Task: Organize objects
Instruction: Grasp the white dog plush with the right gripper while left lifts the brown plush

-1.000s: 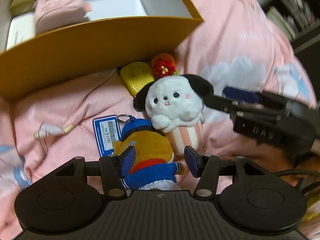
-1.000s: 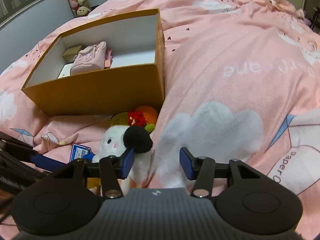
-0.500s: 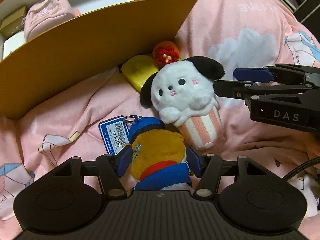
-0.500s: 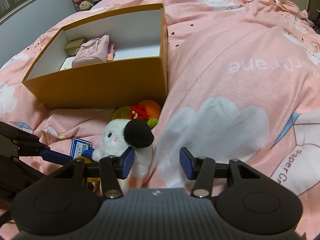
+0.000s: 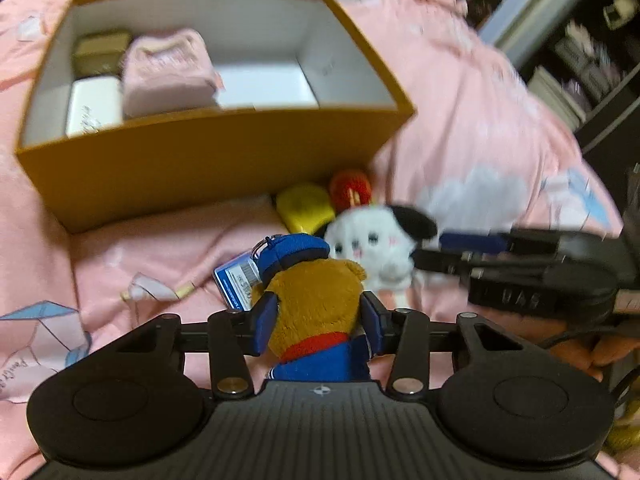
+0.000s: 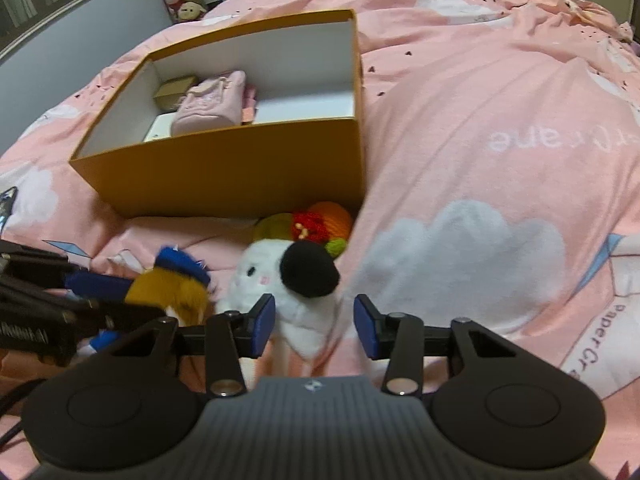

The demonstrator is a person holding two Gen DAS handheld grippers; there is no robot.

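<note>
Carrying soft toys into the orange box is where your biggest risk sits: its near wall stands tall between you and the free white floor on the right side, and a plush that hangs low could catch the rim and tip or shove the box across the pink duvet, which gives it no firm footing.

Your left gripper has just been closing and its pads now press both flanks of the brown bear plush, which sits raised in the jaws just in front of the box. Plush squashes, so that hold could slip if you swing fast.

Your right gripper has also been closing, but its pads stand apart and I see no squeeze on the white dog plush; only the toy's lower right side lies between them. Closing there could pinch bedding rather than toy, or grab it off-centre so that it twists out.

Smaller still, the bear's blue price tag dangles on a ring and could snag the box edge.

The yellow item and the crocheted orange ball lie against the box wall, easy to nudge underneath.
</note>
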